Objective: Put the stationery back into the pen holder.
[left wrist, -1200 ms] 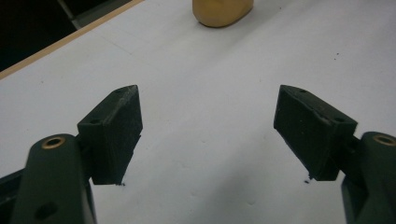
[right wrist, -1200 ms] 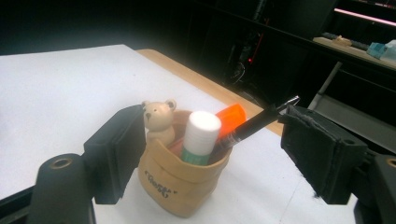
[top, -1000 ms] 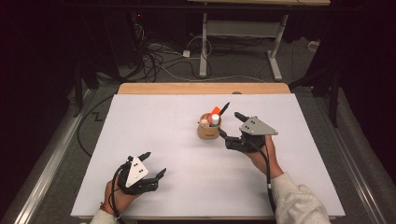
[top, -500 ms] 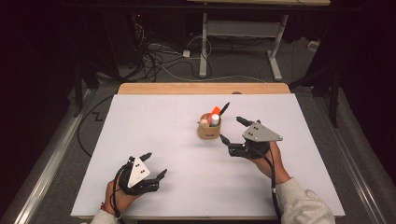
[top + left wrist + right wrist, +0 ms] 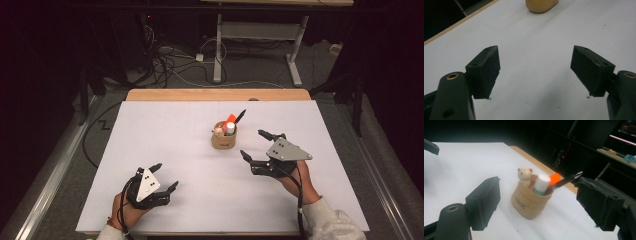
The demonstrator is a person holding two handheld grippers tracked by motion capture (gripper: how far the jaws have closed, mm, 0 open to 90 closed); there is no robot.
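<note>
A small tan pot [image 5: 224, 140] [image 5: 529, 201] stands upright near the middle of the white table. It holds a little bear figure [image 5: 524, 176], a white-capped tube [image 5: 541, 184], an orange piece [image 5: 555, 179] and a black pen [image 5: 564, 181]. My right gripper [image 5: 258, 145] [image 5: 537, 200] is open, just right of the pot and apart from it. My left gripper [image 5: 163, 176] [image 5: 535, 72] is open near the front left, with bare table between its jaws. The pot's base [image 5: 541, 5] shows at the top of the left gripper view.
The white table top [image 5: 170, 130] has a wooden strip along its far edge [image 5: 215, 95]. Beyond it are cables on the floor [image 5: 170, 60] and a metal table frame [image 5: 255, 45]. Dark shelving fills the background of the right gripper view.
My right gripper has drawn back from the pot toward the right and front, staying open. The left gripper has hardly moved.
</note>
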